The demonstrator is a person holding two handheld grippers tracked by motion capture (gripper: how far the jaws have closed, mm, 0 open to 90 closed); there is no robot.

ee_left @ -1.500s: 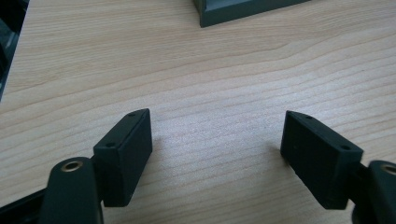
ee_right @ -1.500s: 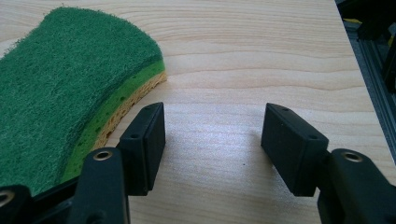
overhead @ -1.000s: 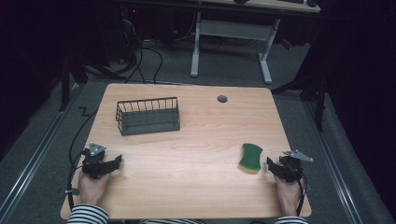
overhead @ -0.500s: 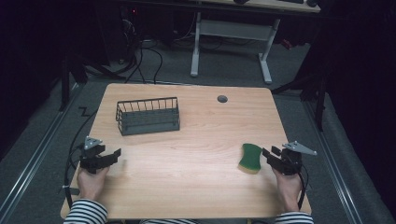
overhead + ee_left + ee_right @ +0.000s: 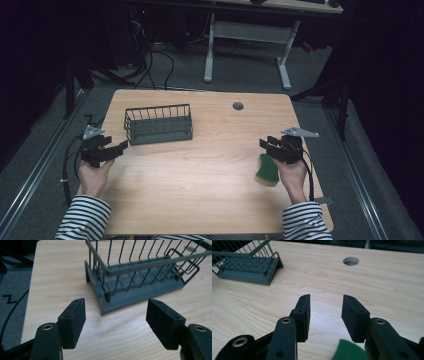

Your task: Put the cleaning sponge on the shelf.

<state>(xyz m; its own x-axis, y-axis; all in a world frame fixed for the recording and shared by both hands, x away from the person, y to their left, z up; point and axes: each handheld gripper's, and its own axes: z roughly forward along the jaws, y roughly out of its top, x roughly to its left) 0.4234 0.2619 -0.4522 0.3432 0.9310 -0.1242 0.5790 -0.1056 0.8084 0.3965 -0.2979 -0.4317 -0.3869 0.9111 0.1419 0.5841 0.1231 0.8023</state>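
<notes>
**Two grippers standing open over a wooden table**

Two hand-held grippers are hovering above the table (image 5: pixel 210 175), one at each near corner, and both are empty. The left gripper (image 5: pixel 118 148) is sitting at the left edge with its jaws spread wide; in the left gripper view nothing is lying between its pads (image 5: pixel 75 320), and they are pointing at the near end of a grey wire basket (image 5: pixel 158 123). The basket is standing upright just beyond the jaws, apart from them, on the far left part of the tabletop.

The right gripper (image 5: pixel 266 145) is hanging at the right side with its jaws parted more narrowly, also holding nothing. A green sponge (image 5: pixel 267 170) with a yellowish underside is lying flat on the table directly below and just near of those jaws; whether the gripper is touching it is hard to judge, though it appears to be clear of it. A round cable hole (image 5: pixel 238 106) is sitting toward the far edge, right of the basket. Striped sleeves (image 5: pixel 82 218) are covering both forearms.
</notes>
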